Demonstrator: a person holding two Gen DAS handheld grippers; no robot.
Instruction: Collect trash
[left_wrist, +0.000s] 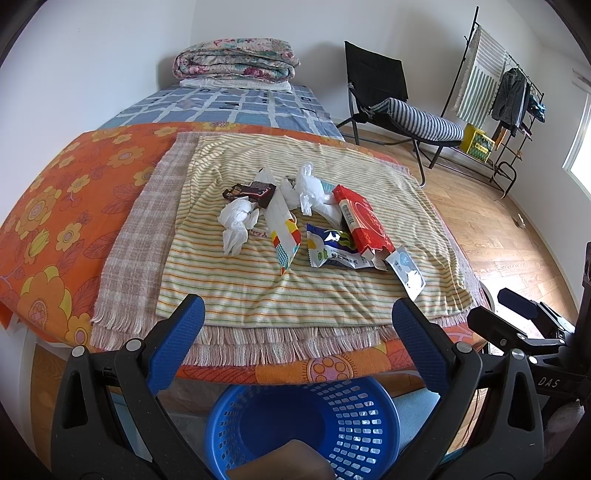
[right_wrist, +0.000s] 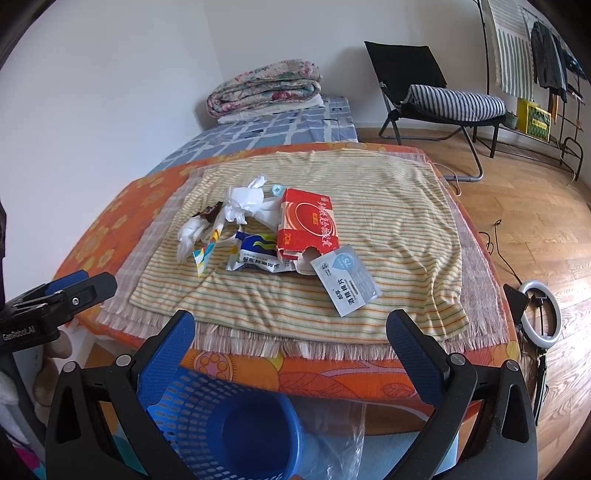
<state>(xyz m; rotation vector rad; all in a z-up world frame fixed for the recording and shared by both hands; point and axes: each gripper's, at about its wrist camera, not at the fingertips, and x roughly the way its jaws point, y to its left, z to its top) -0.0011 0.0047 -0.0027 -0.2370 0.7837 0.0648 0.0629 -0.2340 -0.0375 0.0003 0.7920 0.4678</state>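
Trash lies in a heap on the striped cloth (left_wrist: 258, 288) over the bed: a red carton (left_wrist: 364, 223) (right_wrist: 310, 223), a blue-white snack bag (left_wrist: 332, 251) (right_wrist: 258, 254), a small white sachet (left_wrist: 408, 271) (right_wrist: 345, 280), crumpled white tissues (left_wrist: 236, 221) (right_wrist: 243, 201), a dark candy wrapper (left_wrist: 251, 192) and a colourful paper pack (left_wrist: 282, 236). A blue basket (left_wrist: 303, 428) (right_wrist: 221, 421) stands on the floor below the bed's edge. My left gripper (left_wrist: 299, 339) and right gripper (right_wrist: 291, 343) hover open above the basket, short of the heap, holding nothing.
An orange flowered blanket (left_wrist: 55, 206) lies under the cloth. A folded quilt (left_wrist: 236, 61) sits at the bed's far end. A black chair (right_wrist: 436, 92), clothes rack (left_wrist: 513, 88) and ring light (right_wrist: 541, 308) stand on the wood floor at right. Clear plastic (right_wrist: 340, 435) lies beside the basket.
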